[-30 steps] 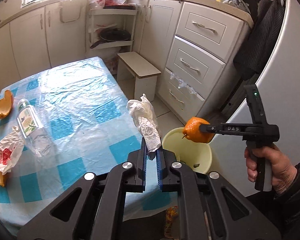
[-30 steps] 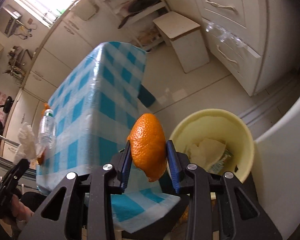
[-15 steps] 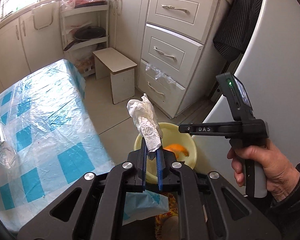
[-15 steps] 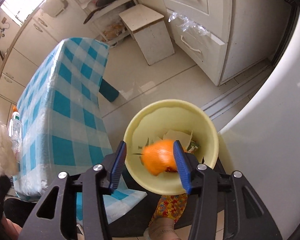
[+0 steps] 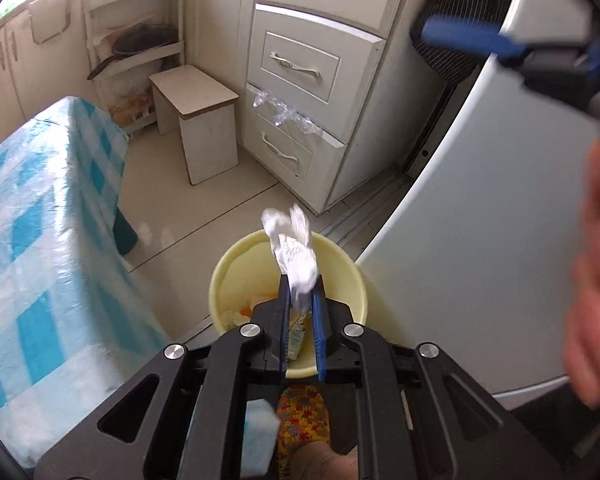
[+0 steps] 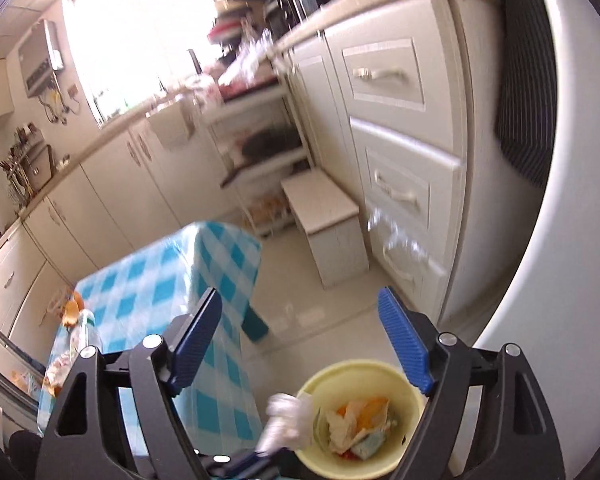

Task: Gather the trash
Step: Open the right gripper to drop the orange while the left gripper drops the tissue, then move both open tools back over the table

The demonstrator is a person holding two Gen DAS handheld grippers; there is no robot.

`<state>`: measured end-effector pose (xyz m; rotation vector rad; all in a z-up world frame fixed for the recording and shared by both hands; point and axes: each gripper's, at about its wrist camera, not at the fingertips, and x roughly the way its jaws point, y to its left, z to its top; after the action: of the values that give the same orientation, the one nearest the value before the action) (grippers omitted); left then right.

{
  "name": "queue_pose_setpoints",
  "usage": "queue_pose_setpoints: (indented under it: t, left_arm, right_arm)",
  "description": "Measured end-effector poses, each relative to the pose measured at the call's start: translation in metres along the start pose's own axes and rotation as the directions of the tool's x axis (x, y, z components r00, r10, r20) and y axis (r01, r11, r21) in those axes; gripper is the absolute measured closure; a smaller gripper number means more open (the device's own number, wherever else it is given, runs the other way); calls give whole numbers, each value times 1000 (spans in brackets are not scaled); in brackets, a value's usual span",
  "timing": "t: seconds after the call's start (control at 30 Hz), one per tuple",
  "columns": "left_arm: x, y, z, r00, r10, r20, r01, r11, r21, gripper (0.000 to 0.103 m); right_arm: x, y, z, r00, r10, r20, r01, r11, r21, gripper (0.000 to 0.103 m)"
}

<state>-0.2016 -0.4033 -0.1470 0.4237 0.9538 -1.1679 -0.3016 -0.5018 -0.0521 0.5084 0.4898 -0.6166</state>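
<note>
A pale yellow bin (image 5: 228,268) (image 6: 404,460) stands on the floor beside the table, with orange peel (image 6: 374,406) and paper scraps in it. My left gripper (image 5: 301,286) is shut on a crumpled white tissue (image 5: 294,246) (image 6: 288,420) and holds it over the bin's rim. My right gripper (image 6: 302,324) is high above the bin, its jaws opening wide with nothing between them. In the left wrist view its blue pad (image 5: 464,38) shows blurred at the top right.
A table under a blue checked cloth (image 5: 40,248) (image 6: 172,280) stands left of the bin, with a bottle (image 6: 82,330) and peel on its far end. A small white stool (image 5: 198,120), a drawer unit (image 5: 312,68) and a white fridge (image 5: 480,220) surround the floor.
The right gripper let the orange peel fall into the bin, opened wide and rose. The left gripper carried the tissue from above the table to over the bin.
</note>
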Motion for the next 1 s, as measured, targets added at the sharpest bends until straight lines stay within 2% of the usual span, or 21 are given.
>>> queue_pose_setpoints:
  t: [0.07, 0.13, 0.3, 0.5, 0.67, 0.83, 1.0]
  left_arm:
    - [17, -5, 7, 999, -20, -28, 19, 1000, -23, 83]
    - [31, -8, 12, 999, -15, -44, 12, 999, -48, 57]
    - [38, -11, 15, 999, -11, -51, 8, 997, -72, 41]
    - [22, -7, 14, 999, 22, -34, -24, 998, -60, 34]
    - [-12, 2, 8, 997, 76, 1, -76, 997, -32, 29]
    - [-48, 17, -5, 987, 157, 37, -157, 988, 9, 22]
    - [-80, 43, -19, 975, 216, 54, -217, 976, 6, 18]
  right_arm:
    - [-8, 3, 7, 999, -9, 43, 10, 1000, -25, 24]
    - [-12, 1, 11, 997, -16, 69, 18, 999, -30, 24]
    - [-13, -11, 19, 997, 8, 71, -9, 1000, 24, 24]
    - [-17, -7, 23, 997, 38, 73, -40, 999, 33, 23]
    - [-17, 0, 22, 996, 55, 74, -57, 998, 31, 19]
    - [-15, 12, 22, 994, 82, 68, -83, 996, 24, 19]
    - [-9, 32, 20, 994, 96, 48, -96, 995, -7, 17]
